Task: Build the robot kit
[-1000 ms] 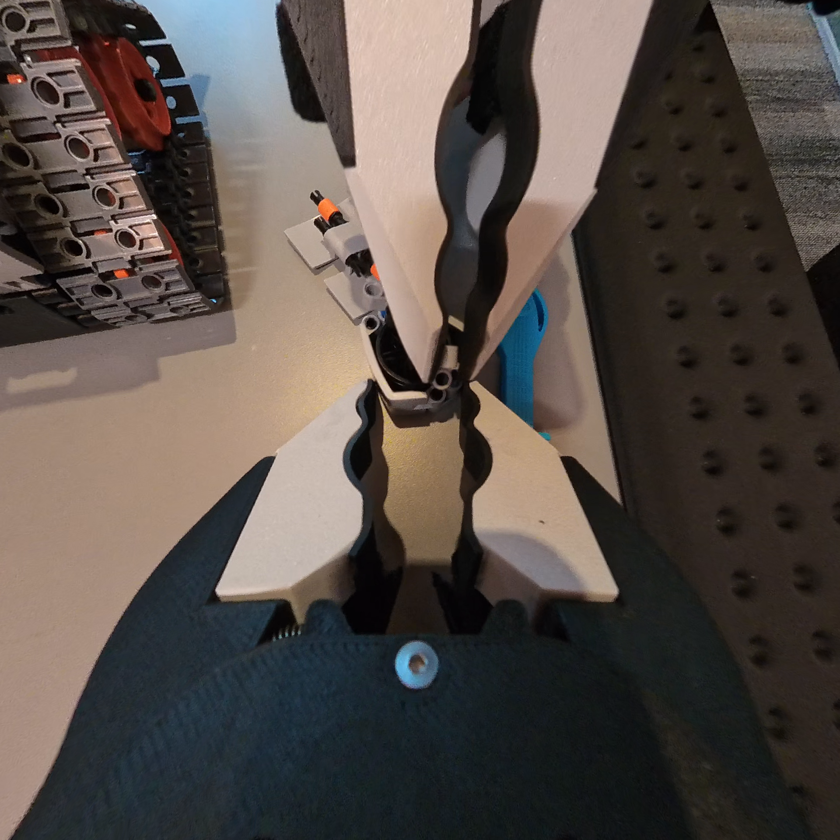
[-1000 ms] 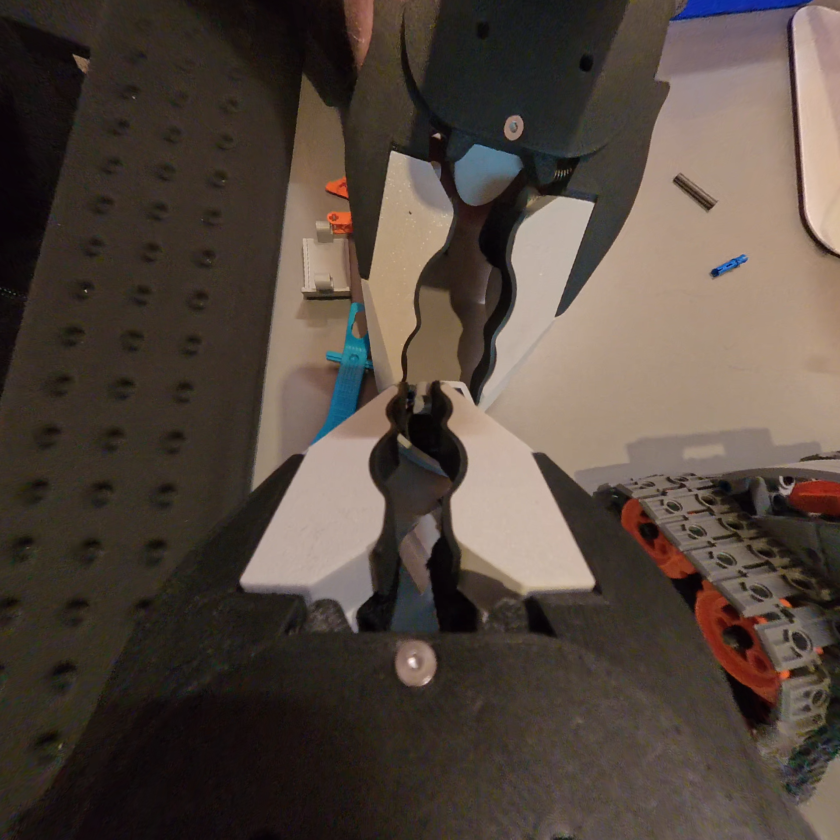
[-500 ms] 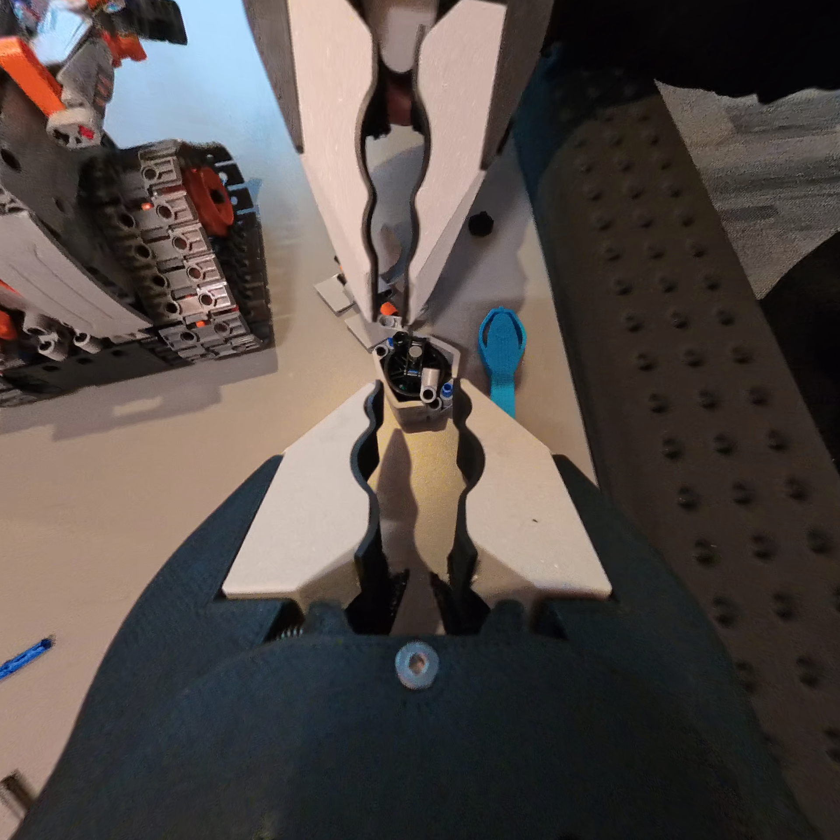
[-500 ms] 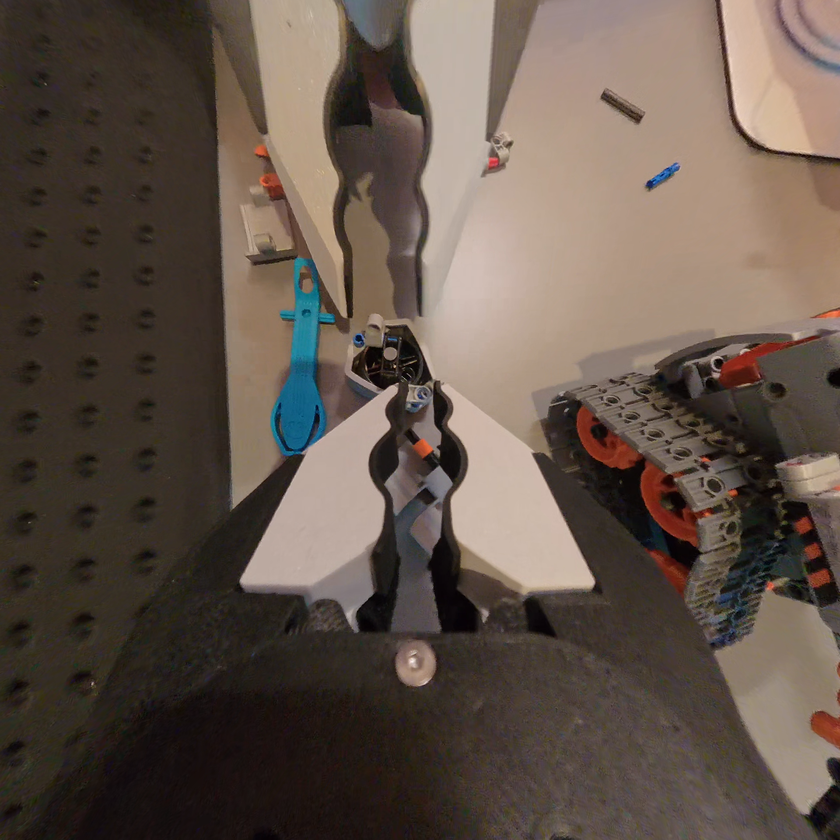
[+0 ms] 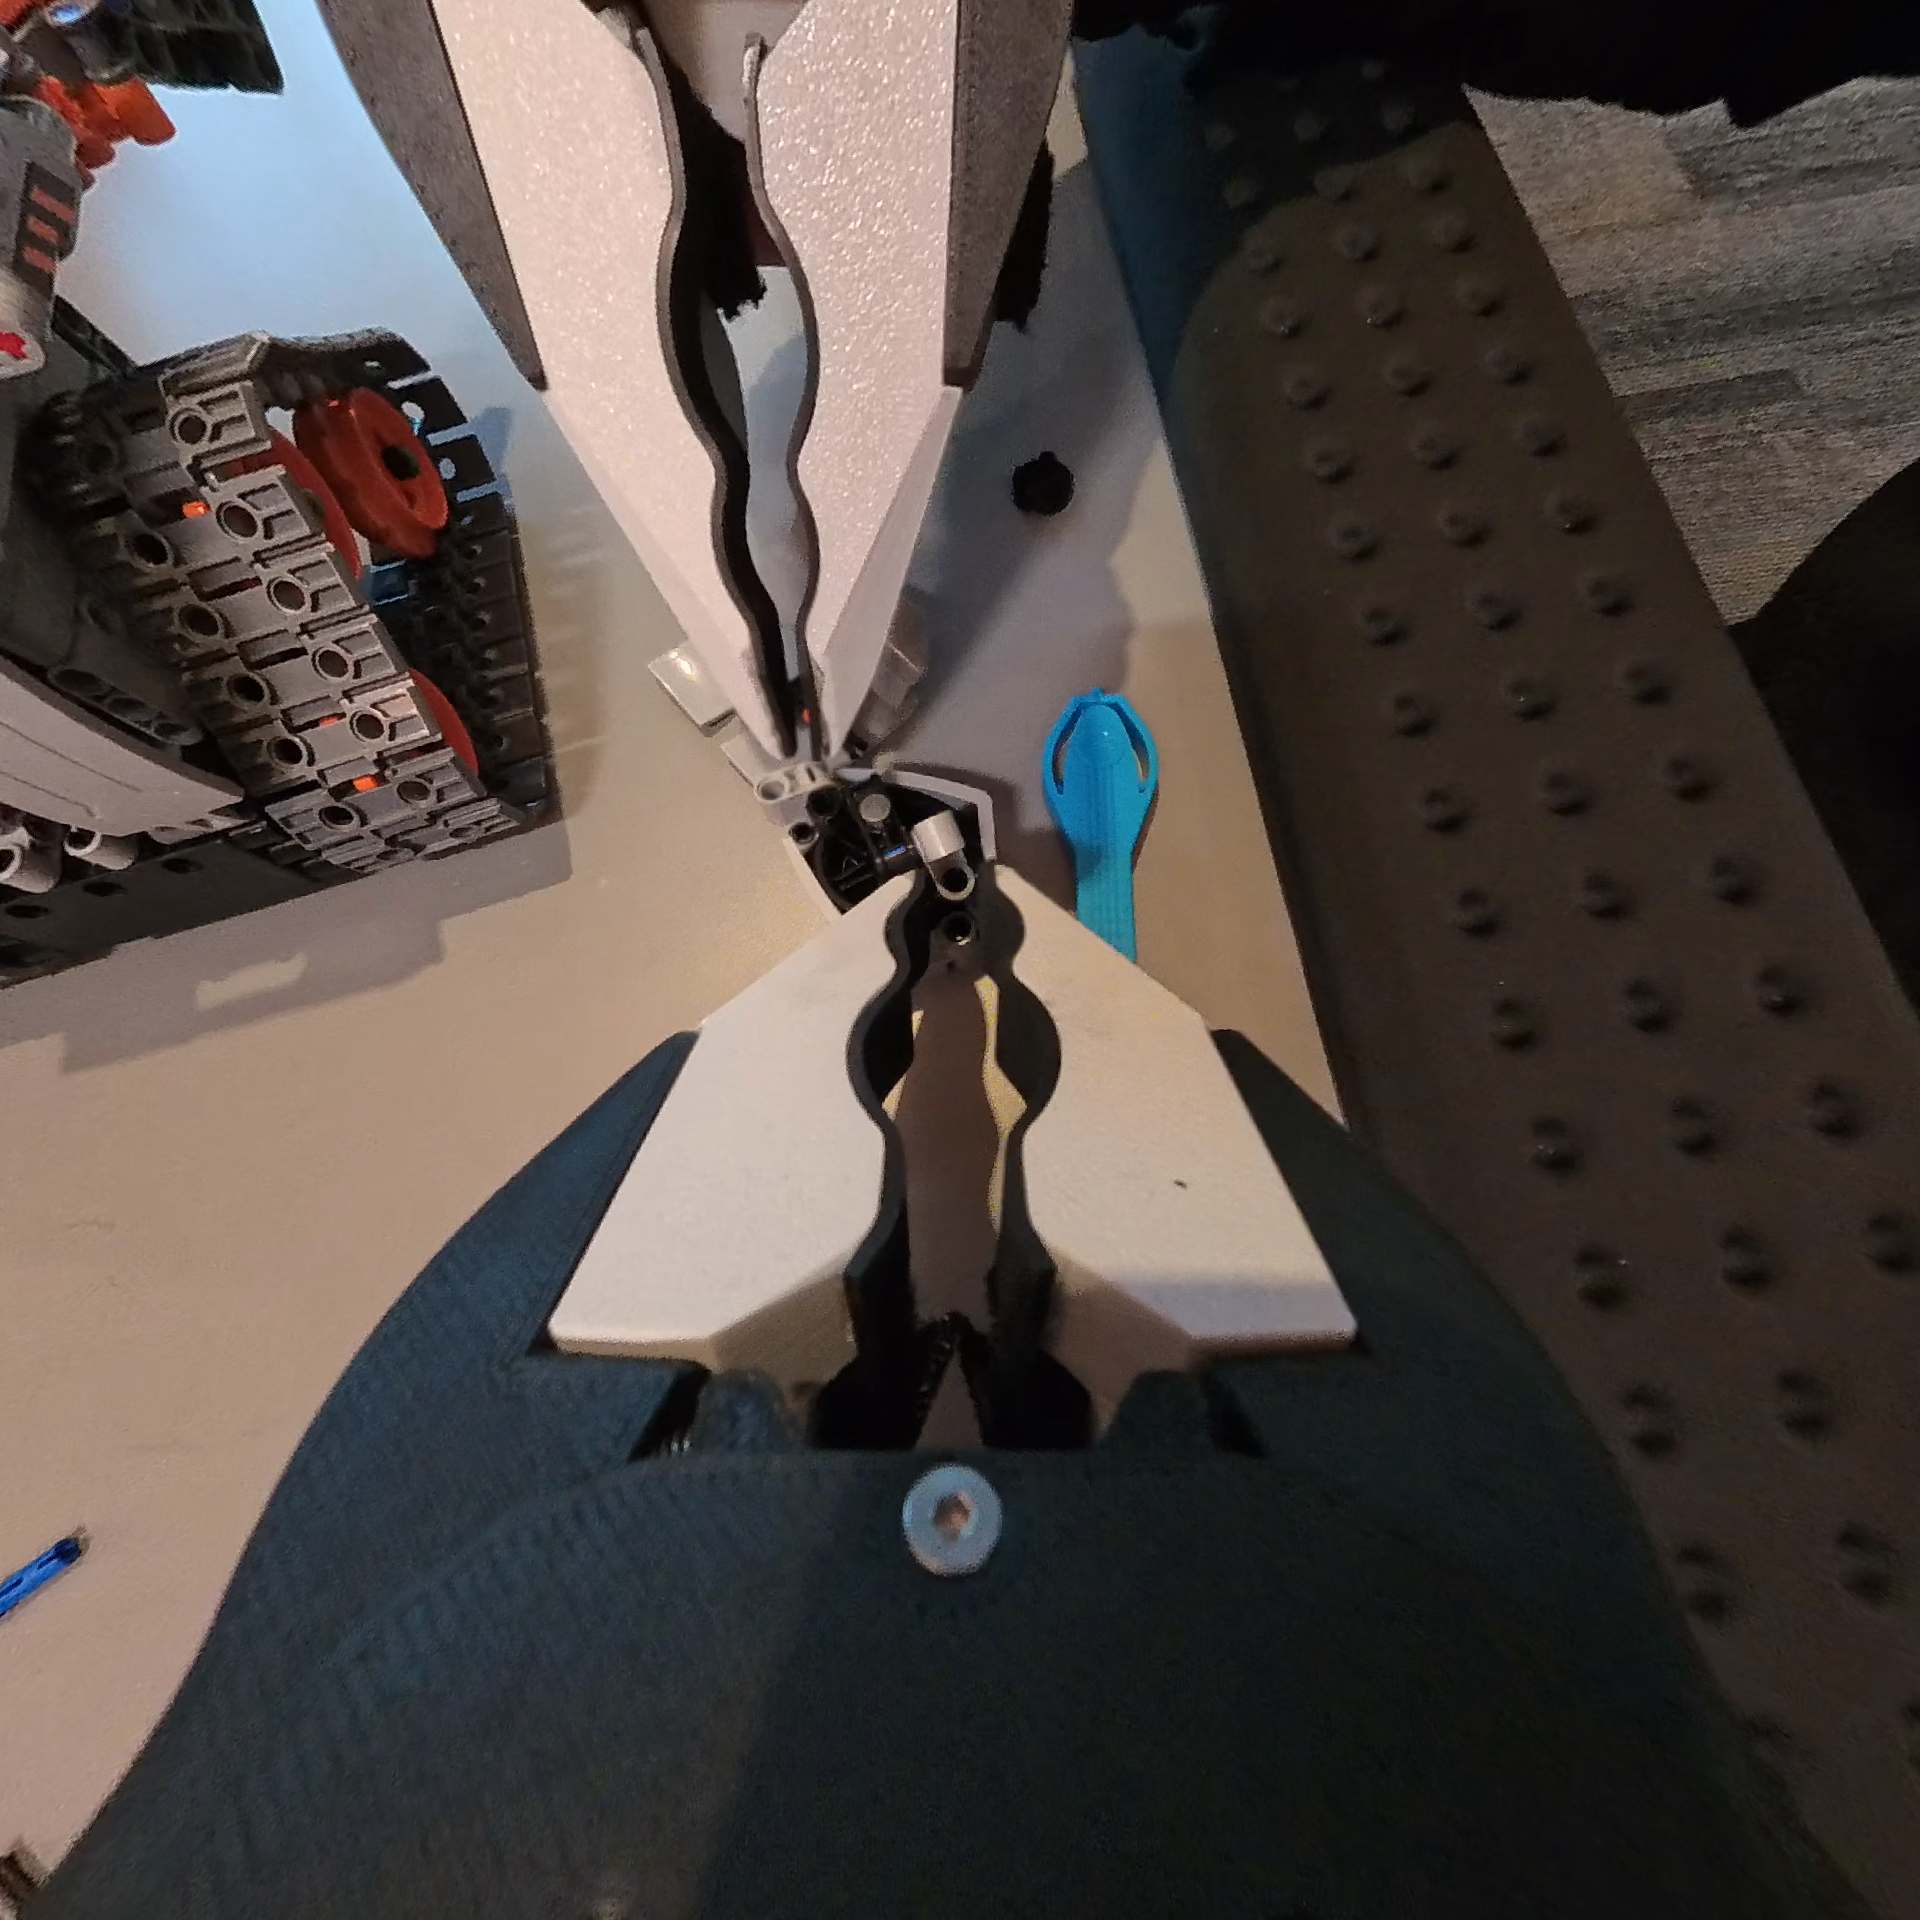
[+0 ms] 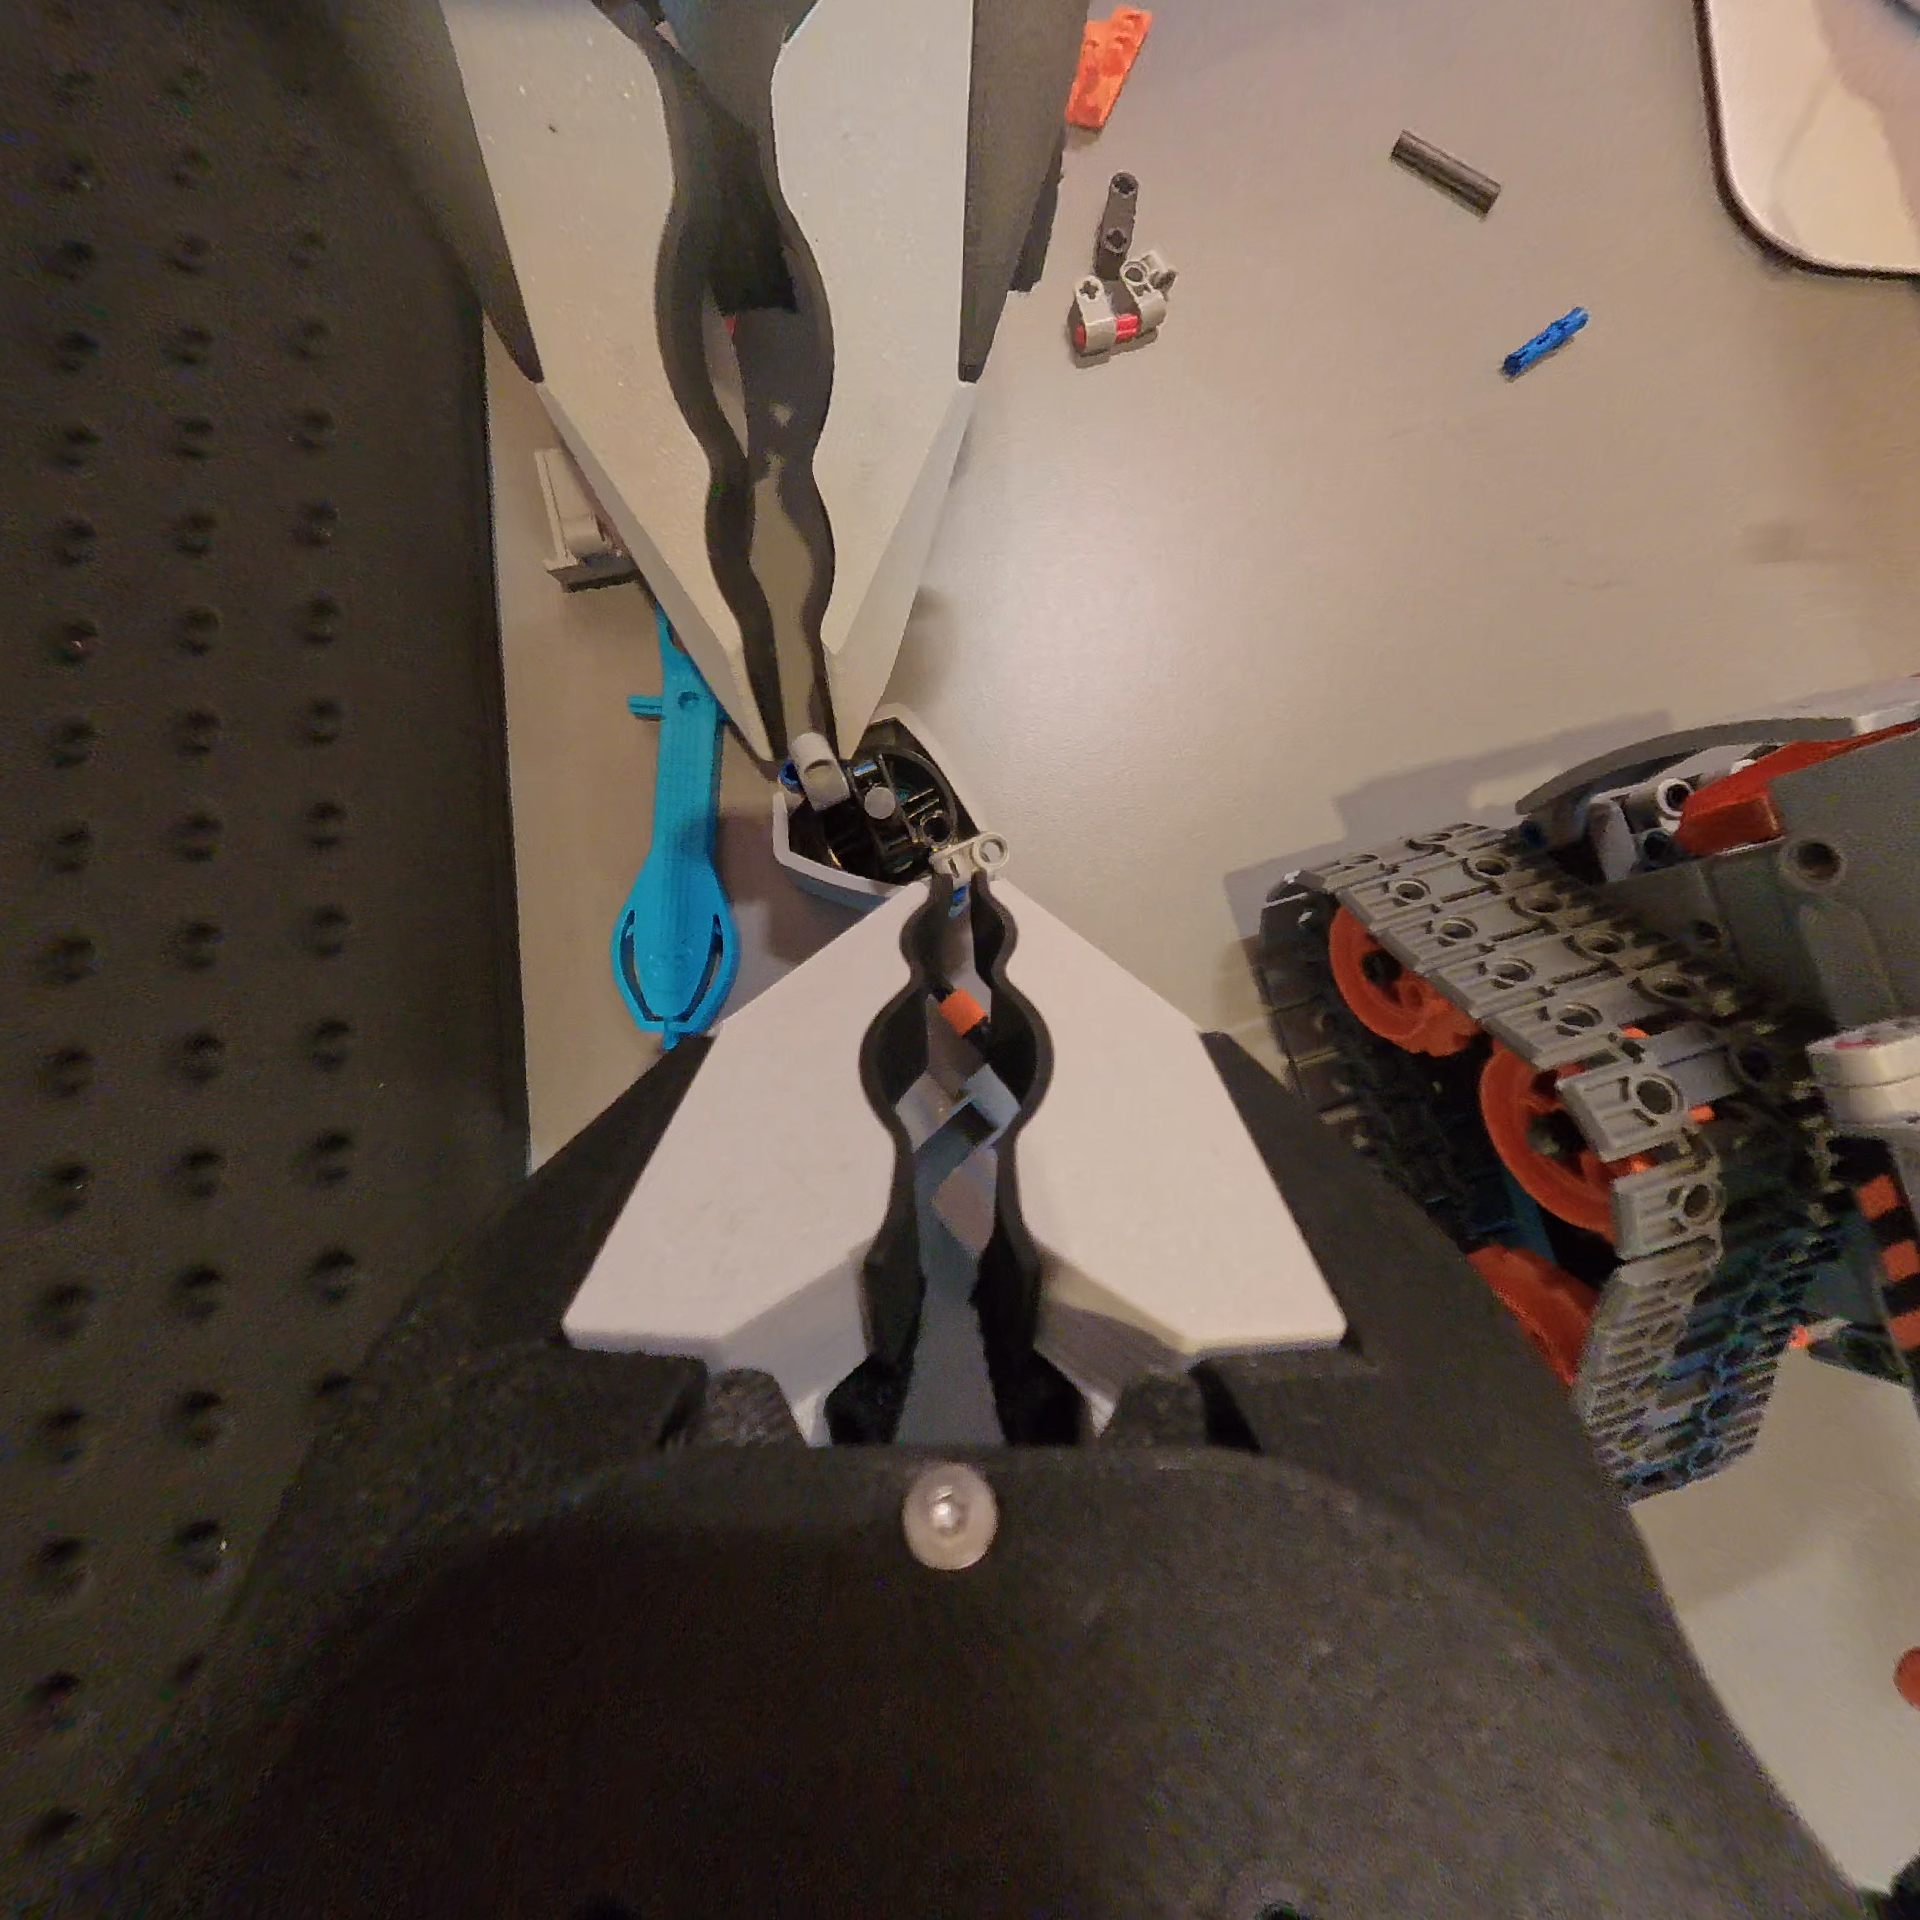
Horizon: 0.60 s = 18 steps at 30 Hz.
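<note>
A small assembly (image 5: 862, 831), a pale grey shell around black round parts, lies on the beige table; it also shows in the right wrist view (image 6: 883, 821). My left gripper (image 5: 951, 909) is shut on a grey and black connector at the shell's near edge, and enters the right wrist view (image 6: 800, 743) from the top. My right gripper (image 6: 961, 883) is shut on a grey panel piece (image 6: 956, 1122) with a black axle and an orange bush. Its light grey connector tip touches the shell's rim. It enters the left wrist view (image 5: 800, 743) from above.
A blue separator tool (image 5: 1101, 800) lies beside the shell. A black dotted mat (image 5: 1558, 831) borders that side. A tracked model with orange wheels (image 6: 1558, 1039) stands opposite. Loose parts lie beyond: a grey cluster (image 6: 1122, 301), a black tube (image 6: 1444, 171), a blue pin (image 6: 1545, 340), a white tray corner (image 6: 1818, 156). Left and right tips are no more than a few centimetres apart. The blue pin (image 6: 1545, 340) is about equally far from each gripper, around 20 cm.
My left gripper's fingers have closed from open onto the shell's connector. My right gripper still holds the grey panel piece and has come back against the shell's rim.
</note>
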Tool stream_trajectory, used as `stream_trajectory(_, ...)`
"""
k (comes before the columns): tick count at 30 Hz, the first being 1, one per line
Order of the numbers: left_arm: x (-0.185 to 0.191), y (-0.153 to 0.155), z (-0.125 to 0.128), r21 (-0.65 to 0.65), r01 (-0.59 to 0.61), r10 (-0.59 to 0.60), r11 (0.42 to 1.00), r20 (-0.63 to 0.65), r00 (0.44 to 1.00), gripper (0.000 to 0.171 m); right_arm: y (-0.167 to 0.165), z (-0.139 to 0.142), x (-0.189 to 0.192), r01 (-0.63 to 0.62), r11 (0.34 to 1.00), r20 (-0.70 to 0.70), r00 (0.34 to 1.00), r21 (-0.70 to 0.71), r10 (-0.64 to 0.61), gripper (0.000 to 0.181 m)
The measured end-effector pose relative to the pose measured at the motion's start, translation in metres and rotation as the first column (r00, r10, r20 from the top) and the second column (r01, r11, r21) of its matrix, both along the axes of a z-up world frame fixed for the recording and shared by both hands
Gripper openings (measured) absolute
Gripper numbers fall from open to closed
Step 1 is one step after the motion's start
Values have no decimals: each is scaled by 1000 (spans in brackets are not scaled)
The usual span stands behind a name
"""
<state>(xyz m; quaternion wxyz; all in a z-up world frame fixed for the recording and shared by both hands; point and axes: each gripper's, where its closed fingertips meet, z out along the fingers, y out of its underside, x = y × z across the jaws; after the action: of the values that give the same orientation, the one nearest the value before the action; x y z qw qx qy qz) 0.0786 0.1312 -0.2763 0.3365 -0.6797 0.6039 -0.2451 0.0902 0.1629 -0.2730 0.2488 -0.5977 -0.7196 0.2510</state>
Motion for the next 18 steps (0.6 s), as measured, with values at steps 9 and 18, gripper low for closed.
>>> stream_trajectory(9, 2, 0, 5, 24, -12, 11, 1000, 6, 1000, 20, 4, 2, -6, -18, 1000, 9, 1000, -14, 19, 9)
stream_trajectory(18, 3, 3, 7, 10, -28, 27, 1000, 24, 999, 6, 2, 0, -6, -14, 999, 6, 1000, -48, 15, 1)
